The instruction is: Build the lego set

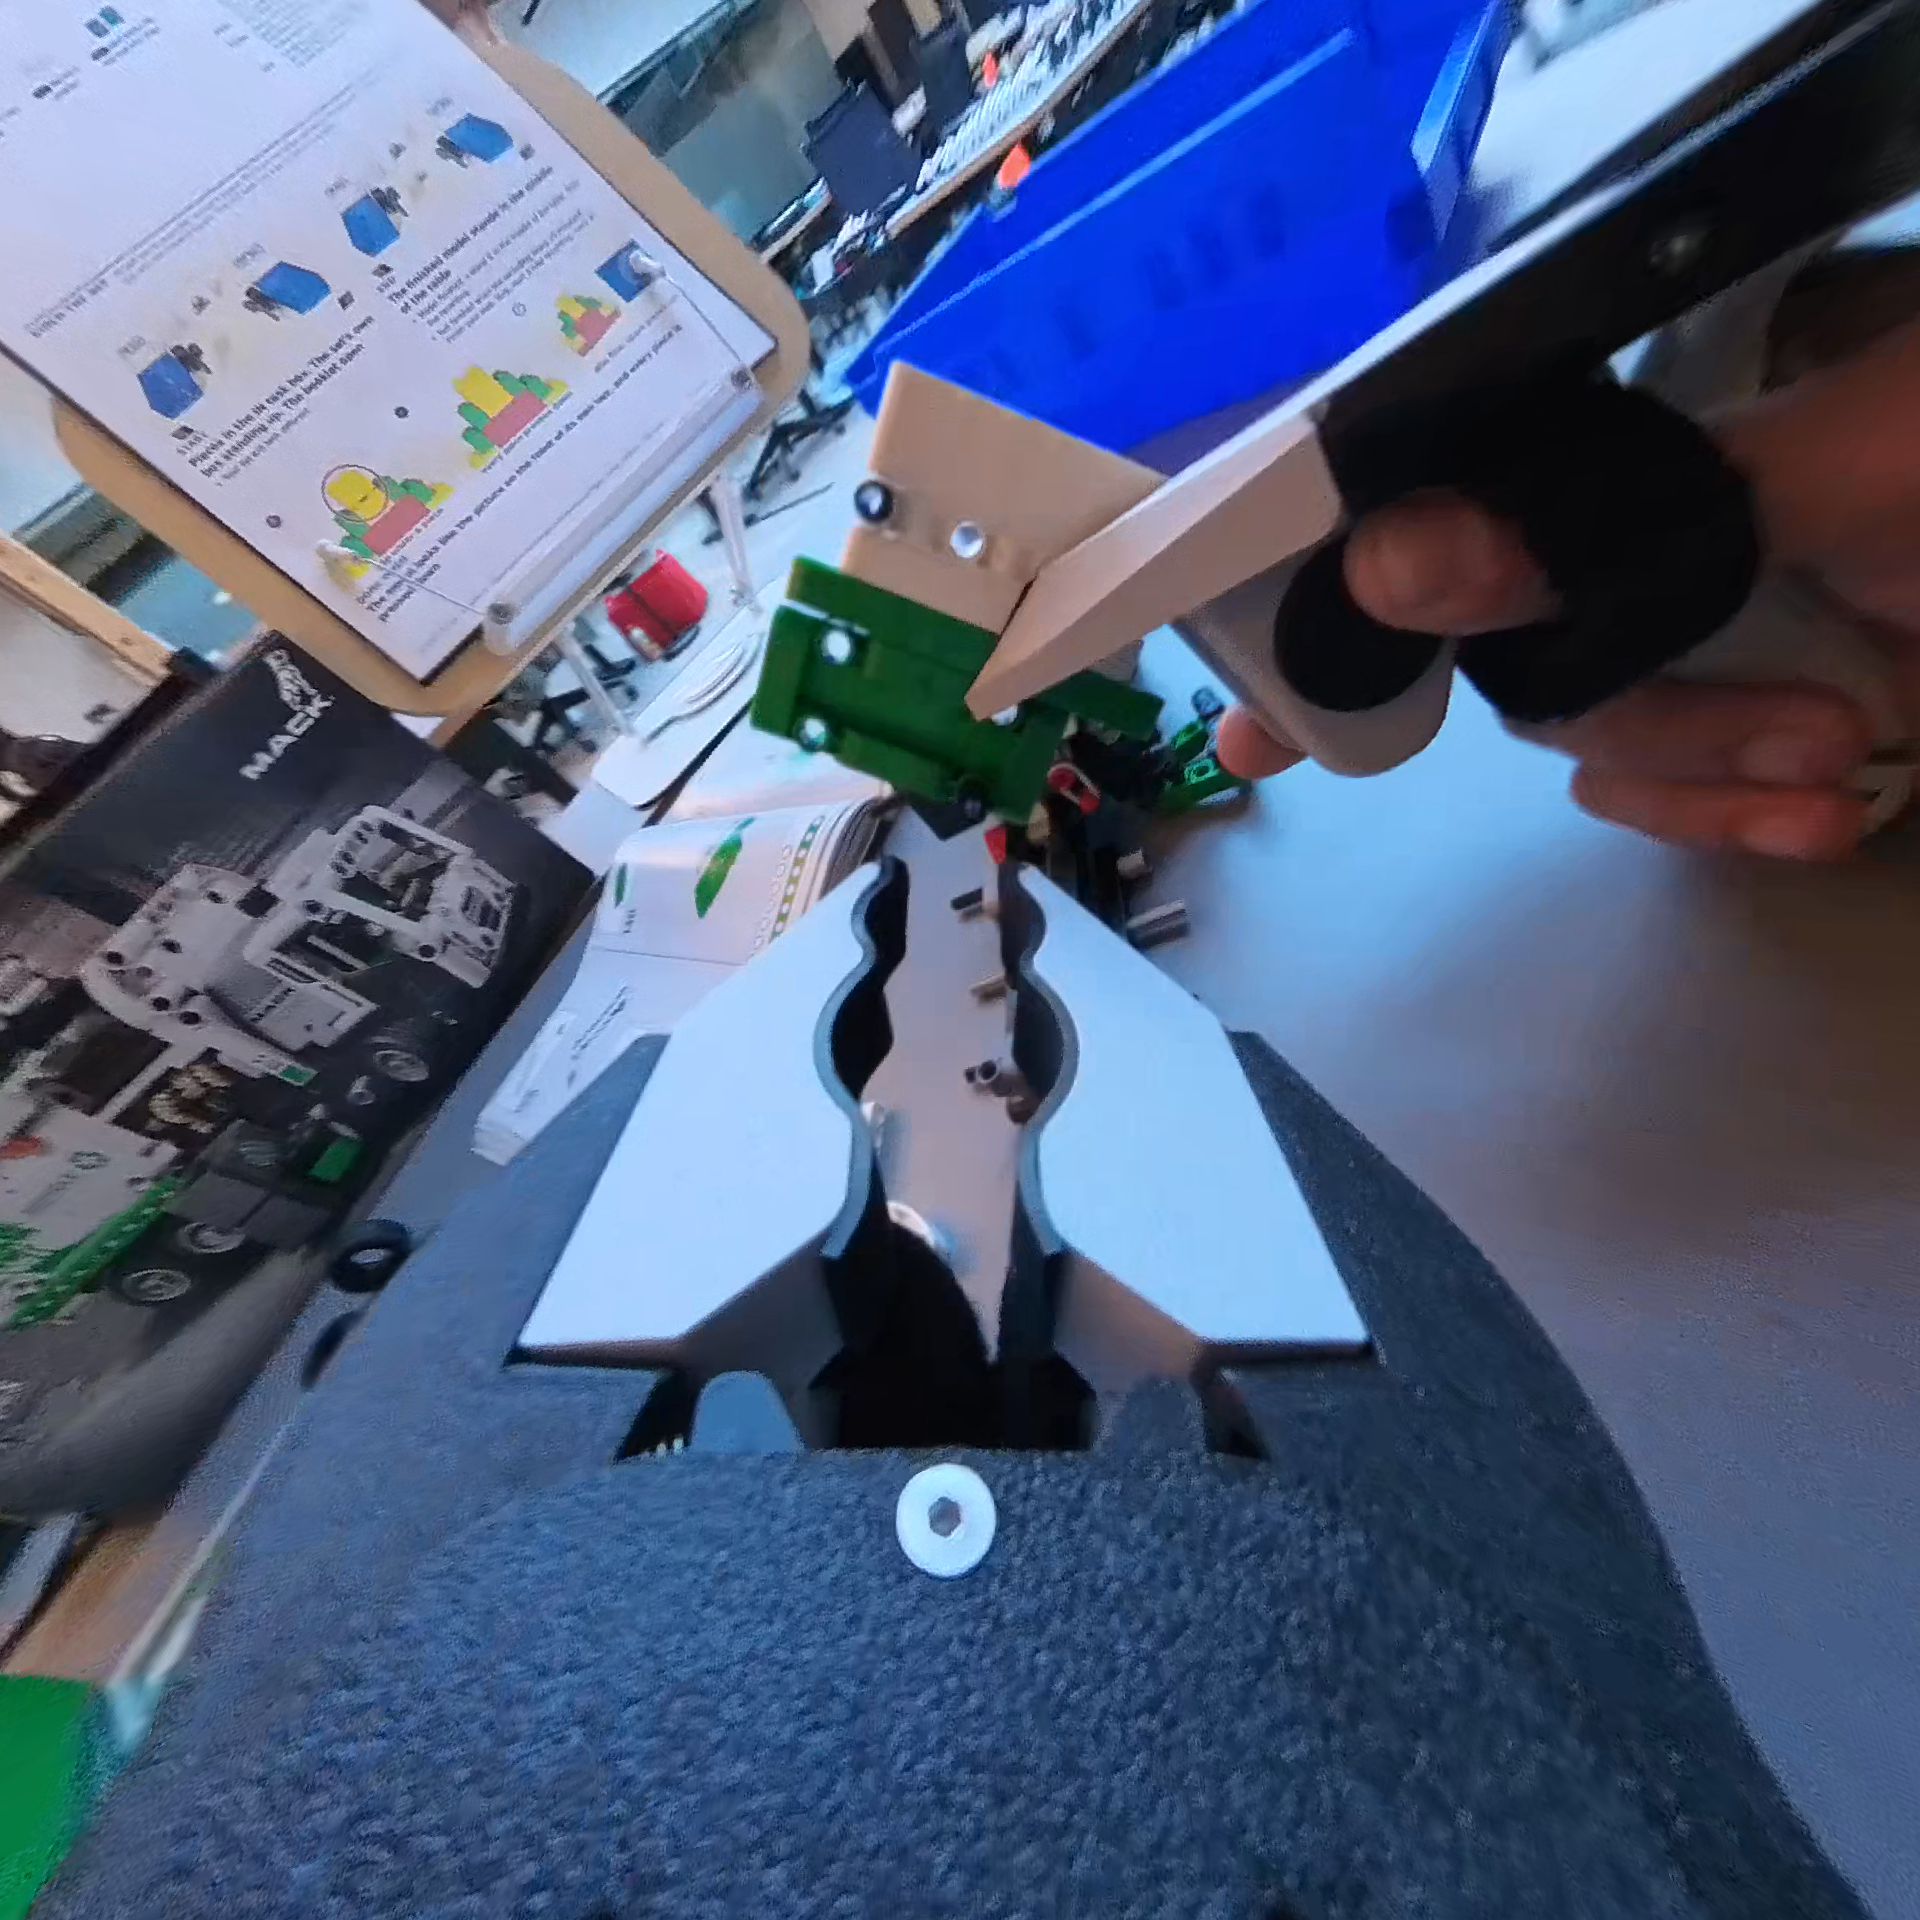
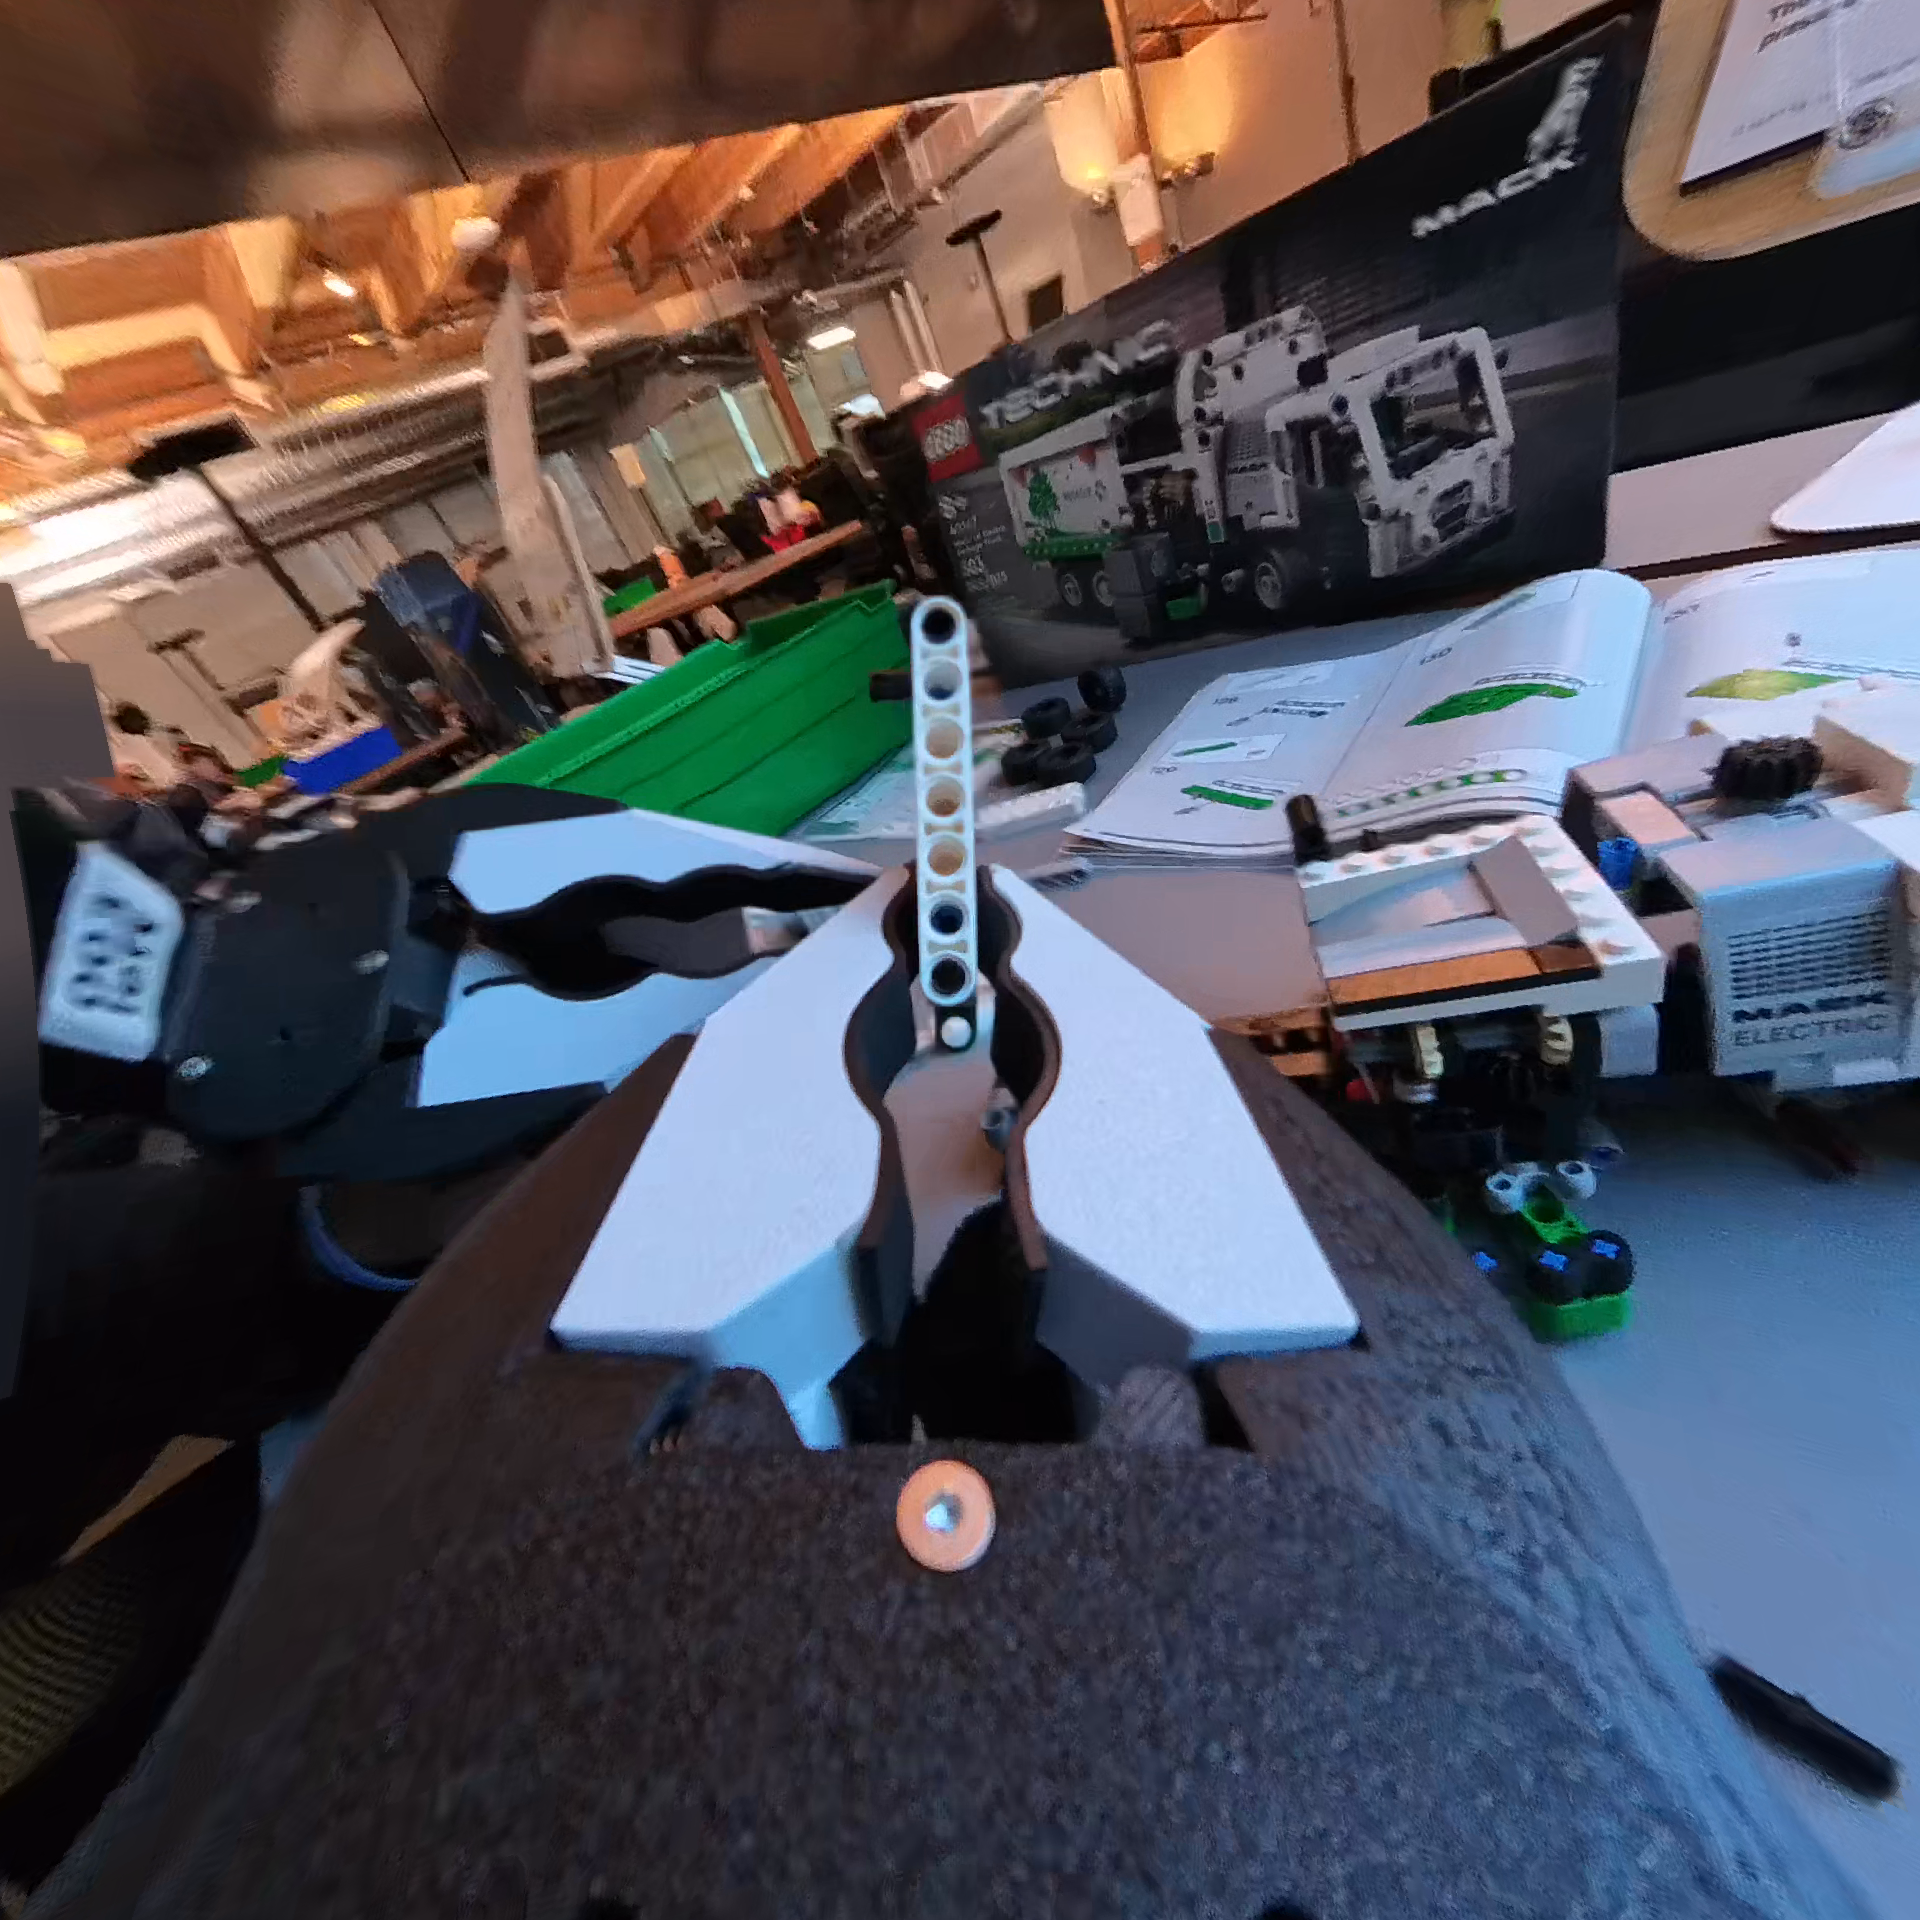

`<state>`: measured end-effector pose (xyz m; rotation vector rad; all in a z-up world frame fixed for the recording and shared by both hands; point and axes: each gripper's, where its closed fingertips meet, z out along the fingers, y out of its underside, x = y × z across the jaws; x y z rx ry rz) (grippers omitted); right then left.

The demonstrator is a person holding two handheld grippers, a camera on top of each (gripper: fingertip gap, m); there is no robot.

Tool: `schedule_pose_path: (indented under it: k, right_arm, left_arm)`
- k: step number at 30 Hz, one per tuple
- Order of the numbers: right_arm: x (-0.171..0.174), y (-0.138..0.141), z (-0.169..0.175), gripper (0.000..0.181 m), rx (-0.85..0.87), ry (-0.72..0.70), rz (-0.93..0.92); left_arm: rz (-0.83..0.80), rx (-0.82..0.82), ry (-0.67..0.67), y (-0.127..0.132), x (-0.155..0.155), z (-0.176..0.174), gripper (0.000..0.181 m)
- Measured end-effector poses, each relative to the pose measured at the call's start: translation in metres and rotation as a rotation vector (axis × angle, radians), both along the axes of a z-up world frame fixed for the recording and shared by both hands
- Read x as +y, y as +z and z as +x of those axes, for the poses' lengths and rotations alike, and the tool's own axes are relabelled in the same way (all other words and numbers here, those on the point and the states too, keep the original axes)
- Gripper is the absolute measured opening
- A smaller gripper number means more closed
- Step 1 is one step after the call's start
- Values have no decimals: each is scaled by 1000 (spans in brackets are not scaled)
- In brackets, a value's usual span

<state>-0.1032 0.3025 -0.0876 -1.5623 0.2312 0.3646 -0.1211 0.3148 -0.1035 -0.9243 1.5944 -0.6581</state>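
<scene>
**Right claw pinching white beam, left claw state unclear**

Right claw (image 2: pixel 951 997): pinching a long white holed lego beam (image 2: pixel 942 790) at its lower end. Beam stands upright out of the fingers, tip pointing up and away, in front of the black truck-picture set box (image 2: pixel 1299 416).

Left claw (image 1: pixel 951 935): white fingers close together with a narrow gap. Through the gap I see small grey pins (image 1: pixel 992 1075) on the grey worktop (image 1: pixel 1507 1039); can't tell whether anything is gripped. In the right wrist view the left claw (image 2: pixel 790 883) lies sideways, left of the beam, tips nearly touching the right claw's left finger.

In the left wrist view the right claw (image 1: pixel 997 686) shows just above the left fingertips, with a gloved hand (image 1: pixel 1662 623) on its handle. A green flat lego panel assembly (image 1: pixel 894 691) sits right at that claw's tip; contact unclear.

Relative to the beam, right wrist view:
- Right, on the worktop: partly built white and grey lego truck (image 2: pixel 1558 935); nearer the camera, a small green lego sub-assembly with blue pins (image 2: pixel 1558 1268).
- Behind-right: open instruction booklet (image 2: pixel 1403 727).
- Just right of the beam's top: cluster of small black tyres (image 2: pixel 1065 732).
- Behind-left: green plastic bin (image 2: pixel 727 727).

Left wrist view, far side of the green panel: blue plastic bin (image 1: pixel 1195 239); up-left, a printed sheet on a wooden board stand (image 1: pixel 364 291).
</scene>
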Motion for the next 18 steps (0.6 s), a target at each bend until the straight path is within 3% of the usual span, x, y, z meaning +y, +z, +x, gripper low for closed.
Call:
schedule_pose_path:
  k: [3,7,10,15,18]
  right_arm:
    - [-9,24,-15,7,49,123,149]
    - [-24,46,-33,6,163,327,283]
    - [-30,54,-45,6,161,408,328]
    - [-28,51,-48,6,120,397,307]
    - [-28,50,-50,7,96,392,303]
  left_arm:
    - [-214,-32,-97,13,-1,-4,29]
    - [-676,-27,-455,44,-26,-21,38]
    - [-945,9,-648,59,-34,-33,36]
    - [-1073,22,-789,69,-41,-43,34]
    - [-1021,70,-763,59,-48,-40,38]
